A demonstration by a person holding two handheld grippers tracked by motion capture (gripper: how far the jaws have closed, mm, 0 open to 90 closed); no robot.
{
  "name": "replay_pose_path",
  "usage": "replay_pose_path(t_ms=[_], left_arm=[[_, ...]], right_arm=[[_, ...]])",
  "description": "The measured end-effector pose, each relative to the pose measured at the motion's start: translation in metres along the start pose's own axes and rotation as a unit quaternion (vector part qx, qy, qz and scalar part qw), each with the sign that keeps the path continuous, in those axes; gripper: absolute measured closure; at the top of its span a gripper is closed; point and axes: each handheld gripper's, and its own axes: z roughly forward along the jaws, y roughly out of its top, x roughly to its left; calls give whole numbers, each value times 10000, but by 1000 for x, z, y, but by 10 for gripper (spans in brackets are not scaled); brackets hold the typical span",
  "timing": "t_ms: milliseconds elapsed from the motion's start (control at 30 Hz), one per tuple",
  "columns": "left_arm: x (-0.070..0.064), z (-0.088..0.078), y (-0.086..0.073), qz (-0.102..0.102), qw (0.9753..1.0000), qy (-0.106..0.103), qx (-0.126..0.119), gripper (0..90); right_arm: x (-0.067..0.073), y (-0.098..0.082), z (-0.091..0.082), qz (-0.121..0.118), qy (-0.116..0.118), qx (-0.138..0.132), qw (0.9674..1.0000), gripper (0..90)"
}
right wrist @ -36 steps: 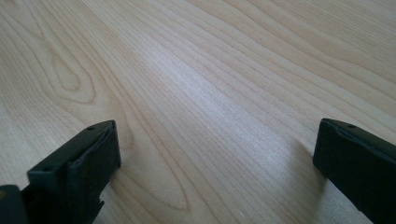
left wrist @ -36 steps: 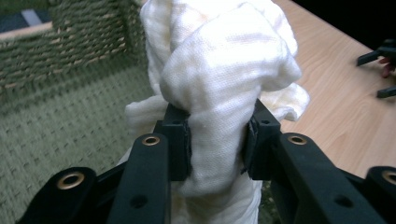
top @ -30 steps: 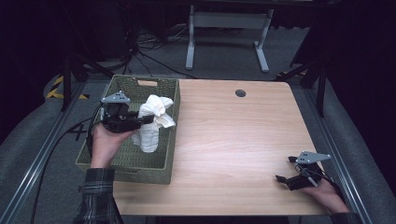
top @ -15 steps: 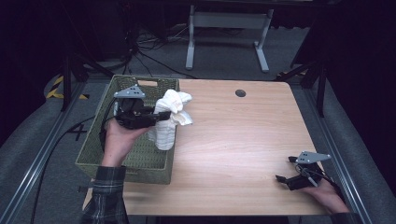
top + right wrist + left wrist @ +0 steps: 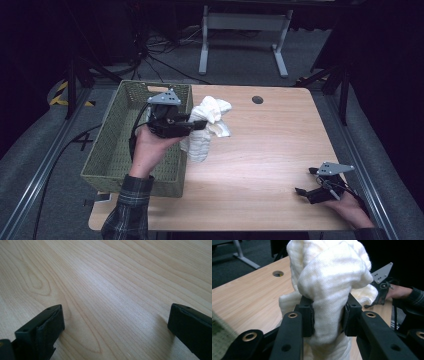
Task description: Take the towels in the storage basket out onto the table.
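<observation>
dark room, cables on the floor, wooden table (image 5: 280,150) lit from above. green woven basket (image 5: 112,150) sits at the table's left edge, a small round hole (image 5: 257,100) near the far edge.

left gripper (image 5: 197,125): jaws clamped on a bunched white cloth (image 5: 207,127), pads pressing into it from both sides in the left gripper view (image 5: 328,315). cloth hangs in a loose bundle, its lower end just over the wood beside the basket's right wall; cannot tell if the hanging end touches the table. no cloth visible inside the basket.

right gripper (image 5: 303,191): rests low at the table's near right corner, jaws wide apart, nothing between them; bare wood grain (image 5: 112,297) between the pads.

progress, as judged: cloth is out of the basket and over the table, so the lift-out looks done. left to do: set it down on open wood, let go, probably spread or fold with both grippers. right gripper not yet engaged.
</observation>
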Motion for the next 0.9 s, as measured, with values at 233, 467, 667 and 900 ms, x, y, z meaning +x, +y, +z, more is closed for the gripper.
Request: replay_pose_path(t_ms=[233,467,667,900], left_arm=[[-11,21,4,90,9999,-85,51,679],[-22,48,7,129,9997,-190,55,679],[-32,71,5,228,9992,-272,155,679],[-46,101,-3,261,9986,-362,293,679]], right_arm=[[0,0,0,1,2,2,10000,10],[0,0,0,-7,4,0,10000,10],[0,0,0,-12,17,1,10000,10],[0,0,0,-25,19,5,10000,9]])
